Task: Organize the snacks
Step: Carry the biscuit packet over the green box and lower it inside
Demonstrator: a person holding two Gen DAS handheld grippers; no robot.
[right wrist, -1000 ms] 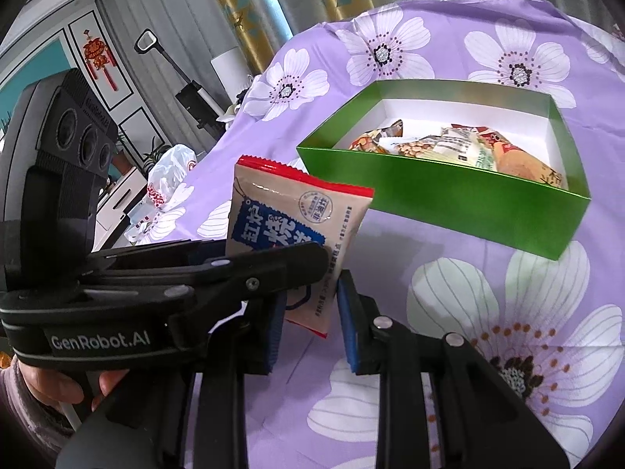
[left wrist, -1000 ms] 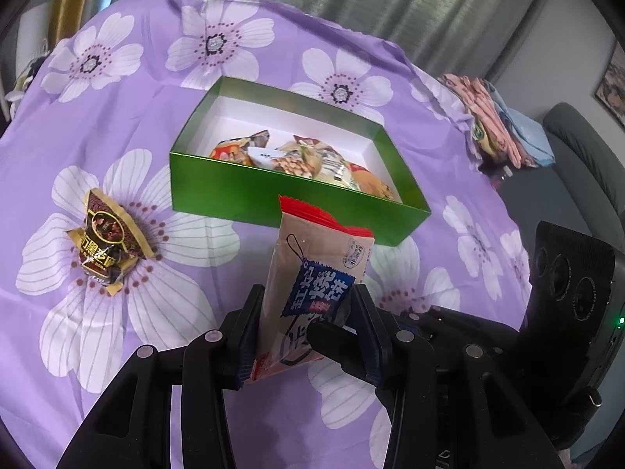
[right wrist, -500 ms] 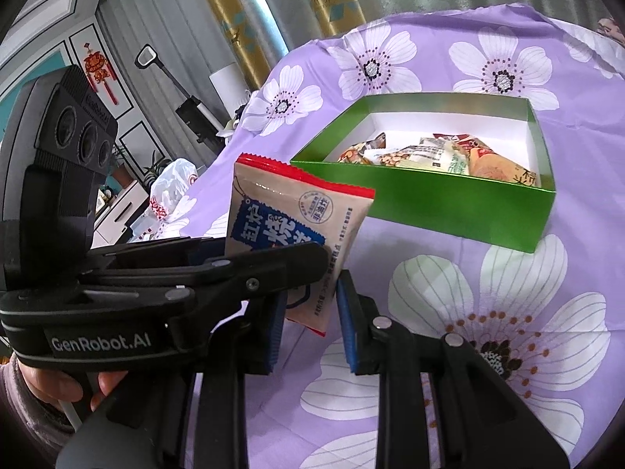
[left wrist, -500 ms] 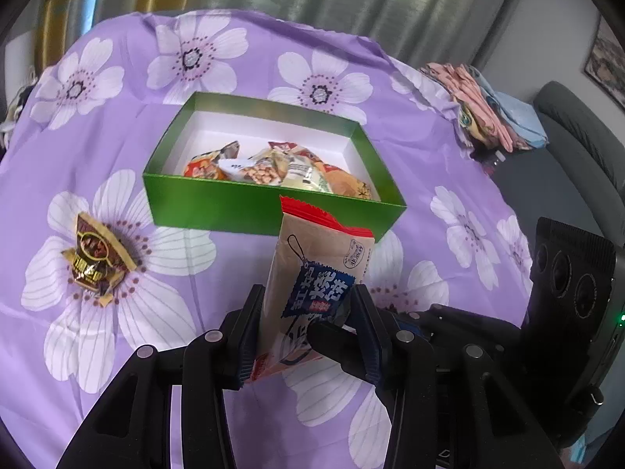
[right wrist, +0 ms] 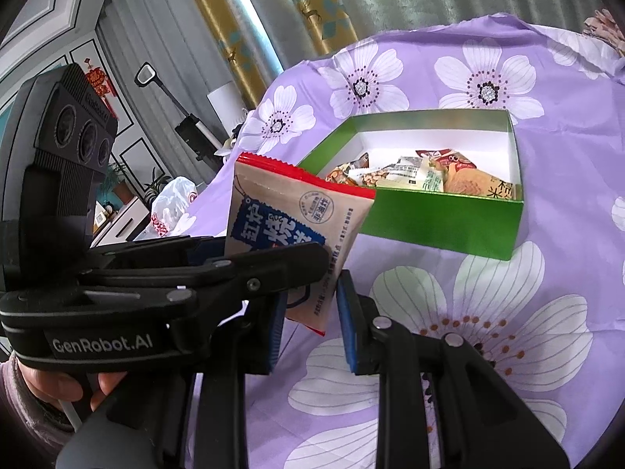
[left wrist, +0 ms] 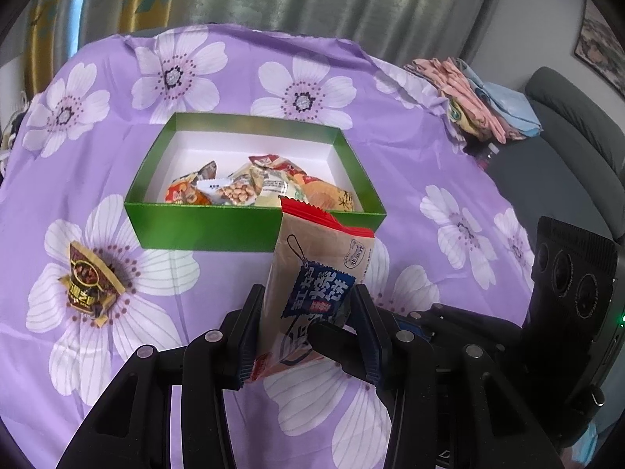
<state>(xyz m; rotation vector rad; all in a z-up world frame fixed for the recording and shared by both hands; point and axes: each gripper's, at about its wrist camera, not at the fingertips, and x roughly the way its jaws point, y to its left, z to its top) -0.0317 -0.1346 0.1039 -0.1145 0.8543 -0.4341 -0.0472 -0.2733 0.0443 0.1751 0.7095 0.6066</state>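
Note:
A beige snack packet with a red top seal and a blue label stands upright above the purple flowered cloth. My left gripper is shut on its lower half, one pad at each side. The right gripper is shut on the same packet, at its bottom corner. One right finger crosses the packet's front in the left wrist view. Just beyond the packet, the open green box holds several wrapped snacks. A dark brown snack packet lies on the cloth, left of the box.
Folded cloths are stacked at the table's far right edge, with a grey sofa behind. A hand holds the left gripper's handle. A white plastic bag and furniture stand off the table's left side.
Both grippers rose and drew back together with the packet still between them. More of the box's inside and the far table edge now show. The grips have not changed.

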